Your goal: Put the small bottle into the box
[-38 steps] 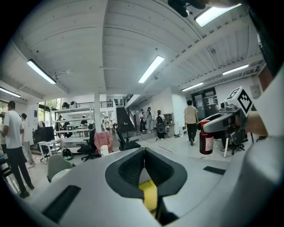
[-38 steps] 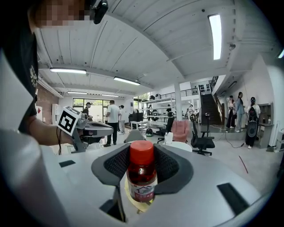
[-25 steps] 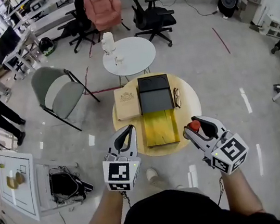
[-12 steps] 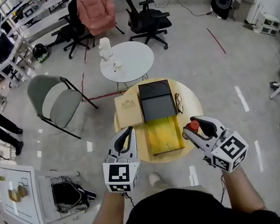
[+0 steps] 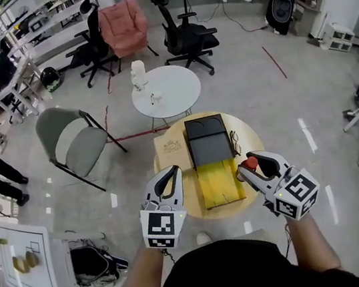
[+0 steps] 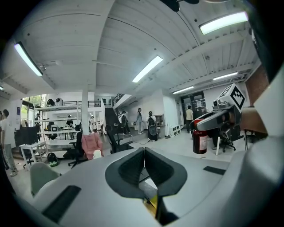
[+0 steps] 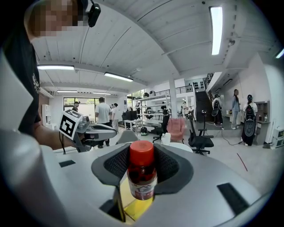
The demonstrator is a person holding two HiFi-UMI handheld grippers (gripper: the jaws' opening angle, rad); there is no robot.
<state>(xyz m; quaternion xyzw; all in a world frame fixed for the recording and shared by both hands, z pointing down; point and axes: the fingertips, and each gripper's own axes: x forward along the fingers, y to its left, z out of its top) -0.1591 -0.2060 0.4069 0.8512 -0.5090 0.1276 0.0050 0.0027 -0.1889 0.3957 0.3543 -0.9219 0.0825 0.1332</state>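
Head view shows right claw (image 5: 246,170) gripping the small bottle (image 5: 251,162) near the box (image 5: 205,145), left claw (image 5: 170,173) closed

Round wooden table (image 5: 250,136): black box (image 5: 206,138) (lying flat); tan box (image 5: 172,146) at its left, glasses (image 5: 235,142) at its right, yellow tray (image 5: 218,182) touching its near side.

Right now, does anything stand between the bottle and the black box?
Nothing visible does. The right gripper holds the bottle over the table, and the black box lies ahead and to its left. Glasses lie flat by the box's right side, beside that path.
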